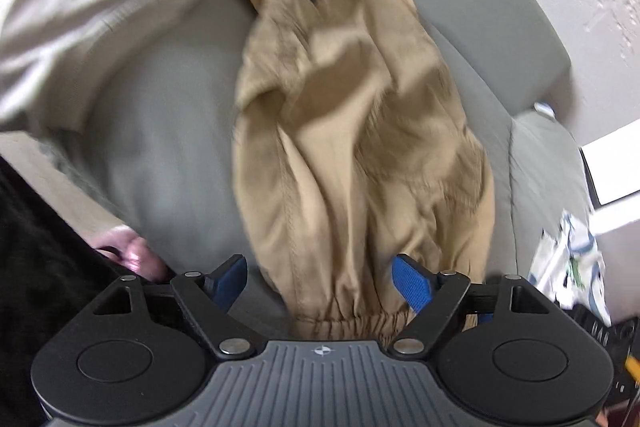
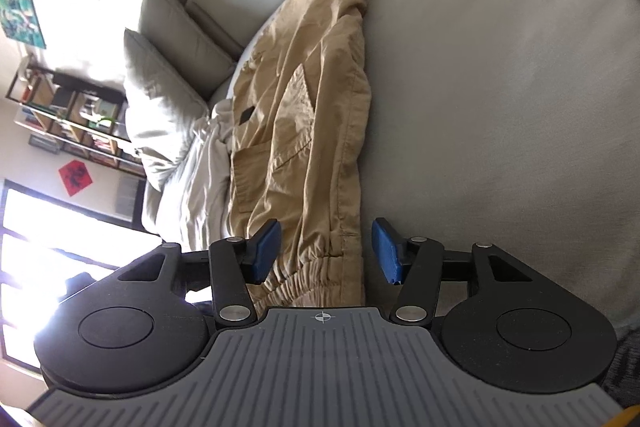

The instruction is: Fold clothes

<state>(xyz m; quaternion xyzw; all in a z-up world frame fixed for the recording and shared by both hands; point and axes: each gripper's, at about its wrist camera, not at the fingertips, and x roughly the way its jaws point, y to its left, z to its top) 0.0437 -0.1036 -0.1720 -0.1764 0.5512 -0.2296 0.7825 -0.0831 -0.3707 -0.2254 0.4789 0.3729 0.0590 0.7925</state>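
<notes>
Left wrist view: the left gripper (image 1: 320,281) stands released, jaws wide around the trousers' (image 1: 360,131) elastic cuff (image 1: 352,321). The right gripper (image 2: 326,249) also gapes, straddling a cuff (image 2: 316,279) without pressing it. The trousers lie bunched on the sofa (image 2: 500,87). Closing may catch only one layer. Bare cushion offers room opposite the white cloth (image 2: 204,179).

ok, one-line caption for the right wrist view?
Right claw open over the elastic cuff of tan pants on a grey sofa.
</notes>
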